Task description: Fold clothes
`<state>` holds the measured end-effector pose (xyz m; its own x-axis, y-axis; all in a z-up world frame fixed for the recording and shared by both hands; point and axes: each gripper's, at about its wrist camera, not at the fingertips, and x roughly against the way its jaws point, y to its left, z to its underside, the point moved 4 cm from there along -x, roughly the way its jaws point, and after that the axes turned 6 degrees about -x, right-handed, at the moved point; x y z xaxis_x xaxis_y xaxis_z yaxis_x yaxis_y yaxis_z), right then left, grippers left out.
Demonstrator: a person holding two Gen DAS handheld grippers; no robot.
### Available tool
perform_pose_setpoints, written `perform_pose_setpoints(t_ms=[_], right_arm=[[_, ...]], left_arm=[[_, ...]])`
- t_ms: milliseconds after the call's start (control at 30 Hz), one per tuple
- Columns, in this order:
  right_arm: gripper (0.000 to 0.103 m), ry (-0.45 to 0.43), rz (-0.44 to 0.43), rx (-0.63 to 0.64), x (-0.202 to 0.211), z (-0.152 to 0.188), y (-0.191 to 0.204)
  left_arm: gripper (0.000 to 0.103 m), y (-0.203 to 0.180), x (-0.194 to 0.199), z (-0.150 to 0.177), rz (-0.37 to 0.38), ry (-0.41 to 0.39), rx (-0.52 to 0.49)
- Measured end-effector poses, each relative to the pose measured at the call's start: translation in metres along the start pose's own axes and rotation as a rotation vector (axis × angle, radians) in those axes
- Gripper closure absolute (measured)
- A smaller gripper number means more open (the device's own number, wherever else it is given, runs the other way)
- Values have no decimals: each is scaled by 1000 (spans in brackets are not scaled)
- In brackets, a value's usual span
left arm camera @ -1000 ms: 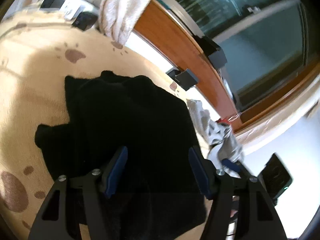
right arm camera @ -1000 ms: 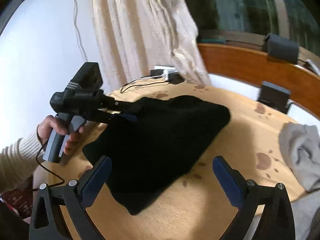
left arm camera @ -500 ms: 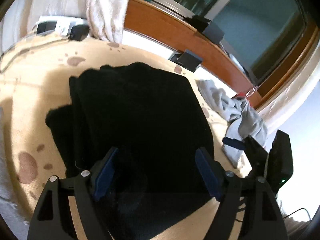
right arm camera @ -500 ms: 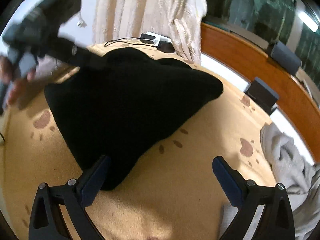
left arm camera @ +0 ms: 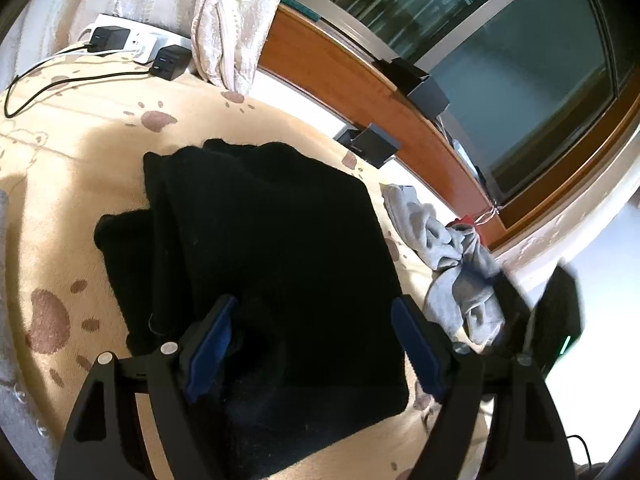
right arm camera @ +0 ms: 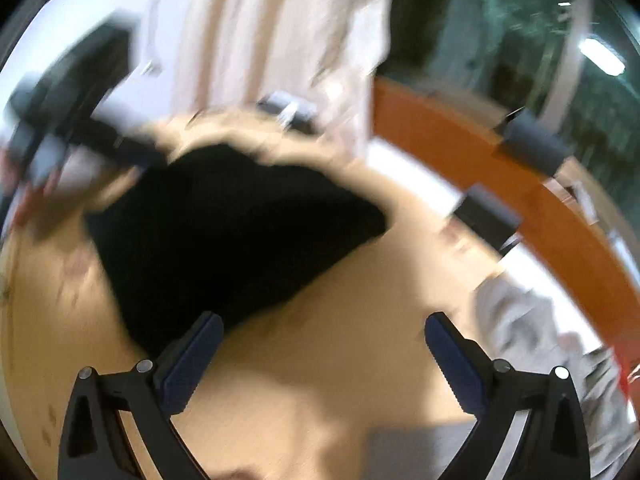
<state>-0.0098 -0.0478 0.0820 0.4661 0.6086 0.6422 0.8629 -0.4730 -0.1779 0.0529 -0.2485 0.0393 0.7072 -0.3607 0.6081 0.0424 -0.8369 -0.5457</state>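
A black garment (left arm camera: 280, 240) lies folded in layers on the beige paw-print blanket (left arm camera: 72, 152). My left gripper (left arm camera: 312, 344) hovers over its near end with the jaws wide apart; the blue pads do not press the cloth. The right wrist view is blurred by motion. There the same black garment (right arm camera: 224, 232) sits at centre left. My right gripper (right arm camera: 320, 360) stands open over bare blanket (right arm camera: 340, 300) just past the garment's near corner, with nothing between its fingers. A crumpled grey garment (left arm camera: 452, 248) lies to the right of the black one.
A power strip with chargers and cables (left arm camera: 132, 40) sits at the blanket's far edge under a cream curtain (left arm camera: 232, 20). A wooden window sill (left arm camera: 360, 72) runs along the back, with small black boxes (left arm camera: 372, 144) by it. The grey garment (right arm camera: 520, 320) reaches the right edge.
My left jaws have spread wider and the gripper has drawn back a little from the black garment, which now lies flat. The right gripper has swung and rolled; its picture is now blurred.
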Motion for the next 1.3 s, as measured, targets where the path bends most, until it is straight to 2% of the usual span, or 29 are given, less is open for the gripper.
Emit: perform_pose_setpoints(t_ms=[67,200,367,467,533,667,767,867,967,1033,1100,1167,1233,1300], right_arm=[[1,-48,53,-54,-10,-23,-25],[1,-21,84,-171,-64,-55,-60],[1,97,104,-178,-132,-61,-69],[1,179,75,-190,-161,-48,-71],[1,206,35,-266,-166,-35,-74],[1,200,12,-323,-164,-27,-80],[1,139,40,-287,-147,-41,-75],[1,-9,-65,-322,-122,-69,-64],[1,-13,-232,-285,-121,-91,-34],[1,32,-329,-238,-135,-100,-9],[1,89,-369,-197,-152,-101,11],[1,195,-352,-144,-175,-92,29],[1,240,-330,-146,-185,-87,33],[1,252,-323,-139,-185,-85,34]], left_arm=[[20,2,-3,1,7,4,8],[20,5,-5,3,25,-2,11],[19,9,-4,4,55,-4,19],[19,13,-5,4,76,-11,22],[20,14,-5,5,87,-18,15],[20,12,-3,10,94,-33,0],[20,13,0,18,101,-46,3],[20,14,3,25,109,-58,12],[20,14,4,27,113,-60,10],[20,15,4,29,119,-65,12],[20,13,4,33,117,-76,-3],[20,11,4,36,110,-81,-25],[20,11,3,37,112,-80,-28],[20,15,4,33,138,-72,21]])
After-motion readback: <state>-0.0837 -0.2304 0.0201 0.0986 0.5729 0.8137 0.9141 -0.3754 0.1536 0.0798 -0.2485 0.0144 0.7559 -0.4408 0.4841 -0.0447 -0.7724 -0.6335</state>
